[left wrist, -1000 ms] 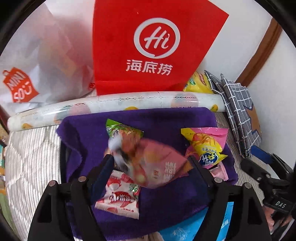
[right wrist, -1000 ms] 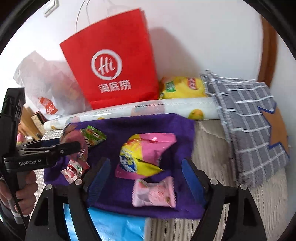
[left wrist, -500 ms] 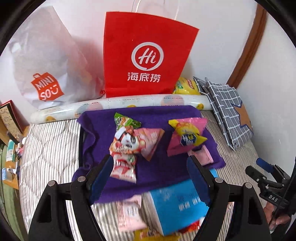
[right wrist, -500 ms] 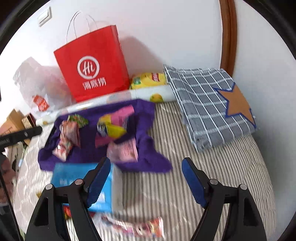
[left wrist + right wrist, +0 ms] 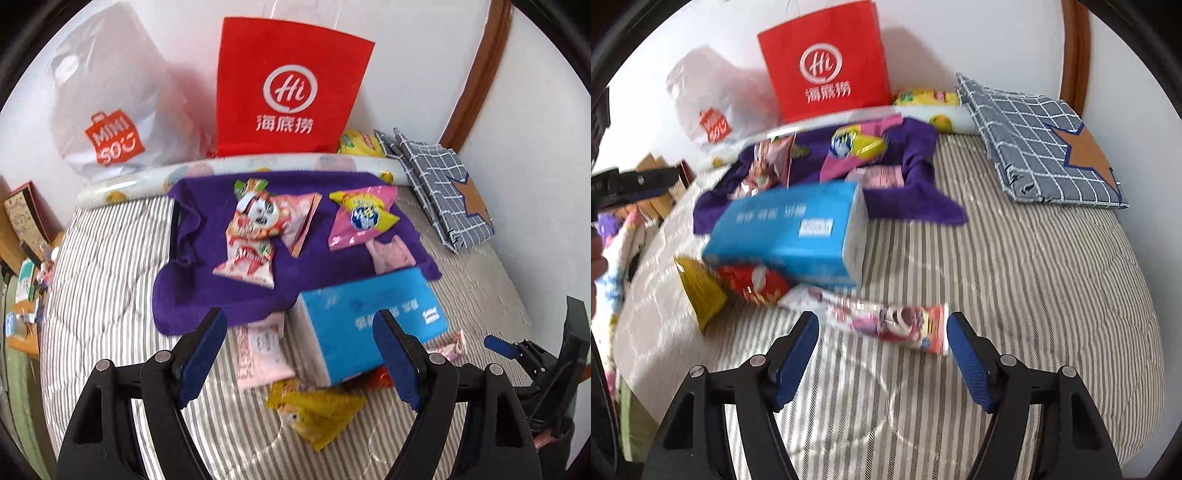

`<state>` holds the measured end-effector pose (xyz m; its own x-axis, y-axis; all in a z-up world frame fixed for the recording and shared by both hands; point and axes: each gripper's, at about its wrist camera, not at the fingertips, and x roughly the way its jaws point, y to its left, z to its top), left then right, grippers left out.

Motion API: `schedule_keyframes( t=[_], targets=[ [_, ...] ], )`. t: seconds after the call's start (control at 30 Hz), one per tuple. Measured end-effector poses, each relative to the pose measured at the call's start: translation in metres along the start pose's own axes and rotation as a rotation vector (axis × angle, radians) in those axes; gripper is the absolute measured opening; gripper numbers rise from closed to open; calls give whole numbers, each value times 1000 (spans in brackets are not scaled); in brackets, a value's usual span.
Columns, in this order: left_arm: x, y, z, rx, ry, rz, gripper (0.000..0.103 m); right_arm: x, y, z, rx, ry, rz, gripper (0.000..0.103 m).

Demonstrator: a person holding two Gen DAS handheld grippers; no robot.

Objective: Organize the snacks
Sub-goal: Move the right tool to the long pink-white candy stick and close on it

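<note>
Several snack packets (image 5: 255,229) already lie on the purple cloth (image 5: 192,295). Around the blue box (image 5: 369,325), from 5 to 9 o'clock, more await. Left gripper (image 5: 299,354) stands apart, empty; right gripper (image 5: 882,350), jaws just narrowing, brackets the long packet (image 5: 894,325) untouched.

Light: bright, even daylight.
Shadows: soft, behind the red bag (image 5: 291,85) on the wall.
Blur: the blue box (image 5: 790,232) smears.
Edges: fisheye bending, black corners.
</note>
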<state>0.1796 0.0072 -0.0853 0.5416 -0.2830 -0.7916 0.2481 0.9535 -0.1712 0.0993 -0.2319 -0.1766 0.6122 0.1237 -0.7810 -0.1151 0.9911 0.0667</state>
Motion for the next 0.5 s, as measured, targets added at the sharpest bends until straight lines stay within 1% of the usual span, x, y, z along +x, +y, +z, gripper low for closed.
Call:
schedule_keyframes(
  t=[0.07,0.13,0.2,0.23,0.37,0.5],
  targets=[
    [2,2,-5,-8,11,-2,81,5,3,-4,-10,5,-13,70],
    [3,4,-8,-11,18,-5,81,10,6,-6,-28,2,-5,71],
    [5,7,-11,-10,23,-3,81,15,8,-7,-53,0,-10,73],
    [5,8,-11,-11,24,-1,81,19,11,-8,-76,0,-25,74],
    [10,13,-12,-19,39,-1,81,30,16,-10,-156,5,-69,74],
    [16,13,-13,-15,53,-1,81,37,18,-7,-183,-9,-65,74]
  ],
)
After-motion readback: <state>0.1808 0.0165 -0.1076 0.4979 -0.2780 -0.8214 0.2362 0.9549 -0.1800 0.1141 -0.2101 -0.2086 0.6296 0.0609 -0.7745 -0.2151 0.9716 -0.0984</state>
